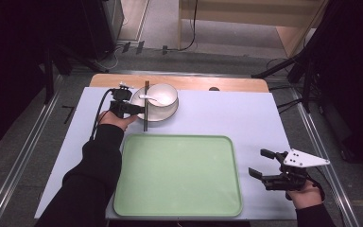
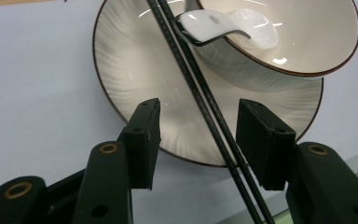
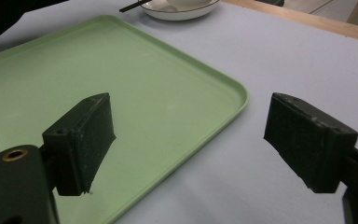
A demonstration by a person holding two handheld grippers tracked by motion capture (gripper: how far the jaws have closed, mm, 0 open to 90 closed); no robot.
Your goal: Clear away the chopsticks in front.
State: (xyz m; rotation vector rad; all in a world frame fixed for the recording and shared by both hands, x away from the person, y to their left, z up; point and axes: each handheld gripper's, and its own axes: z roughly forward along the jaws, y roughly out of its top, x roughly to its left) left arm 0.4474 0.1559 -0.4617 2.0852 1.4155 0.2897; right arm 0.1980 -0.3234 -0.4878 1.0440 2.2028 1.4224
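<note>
Two open-jawed grippers: left straddling two chopsticks; right empty.

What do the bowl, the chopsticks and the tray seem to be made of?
Bowl: likely glazed ceramic, glossy white with bright highlights and a dark rim line.
Chopsticks: black, fairly matt, perhaps plastic or lacquered wood.
Tray: probably plastic, even pale green, smooth, soft sheen.

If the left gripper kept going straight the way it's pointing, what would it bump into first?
Probably the black chopsticks, which already lie between the left gripper's open jaws, resting across the white plate. Depth is hard to judge.
</note>
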